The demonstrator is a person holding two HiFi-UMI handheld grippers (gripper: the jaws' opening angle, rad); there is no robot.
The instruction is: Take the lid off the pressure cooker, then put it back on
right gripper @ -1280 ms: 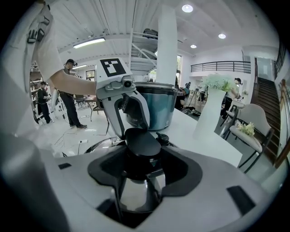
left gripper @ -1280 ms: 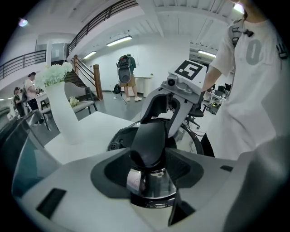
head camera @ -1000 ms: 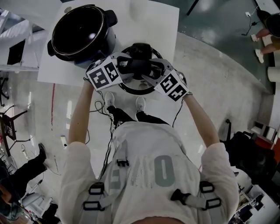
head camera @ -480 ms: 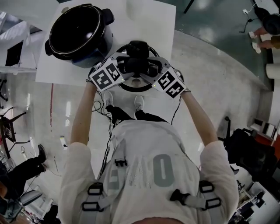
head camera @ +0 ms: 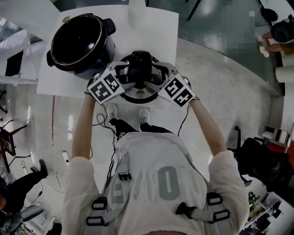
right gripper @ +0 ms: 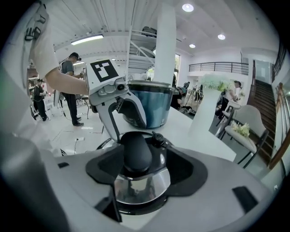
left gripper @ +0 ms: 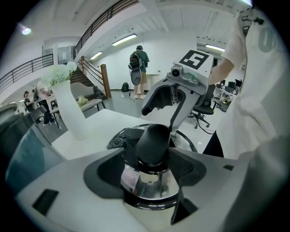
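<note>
The chrome lid [head camera: 138,97] with its black handle [head camera: 139,69] sits at the white table's [head camera: 158,32] front edge, to the right of the open dark pot [head camera: 76,39]. My left gripper [head camera: 126,73] and right gripper [head camera: 155,74] flank the handle from either side. In the left gripper view the handle [left gripper: 154,141] stands between the open jaws of the left gripper [left gripper: 152,158], with a gap at the left pad. In the right gripper view the right gripper [right gripper: 138,165] brackets the handle [right gripper: 136,152] with gaps on both sides. Both pairs of jaws have just been opening.
A tall white vase [head camera: 137,10] stands at the table's far edge behind the lid. The pot [right gripper: 149,106] rises close beyond the lid in the right gripper view. Chairs [right gripper: 244,124] and people stand farther off. Floor lies right below the table's front edge.
Both grippers stay at the lid's handle and their jaws stand a little wider apart. The lid has not visibly shifted; the head camera's framing has drifted slightly.
</note>
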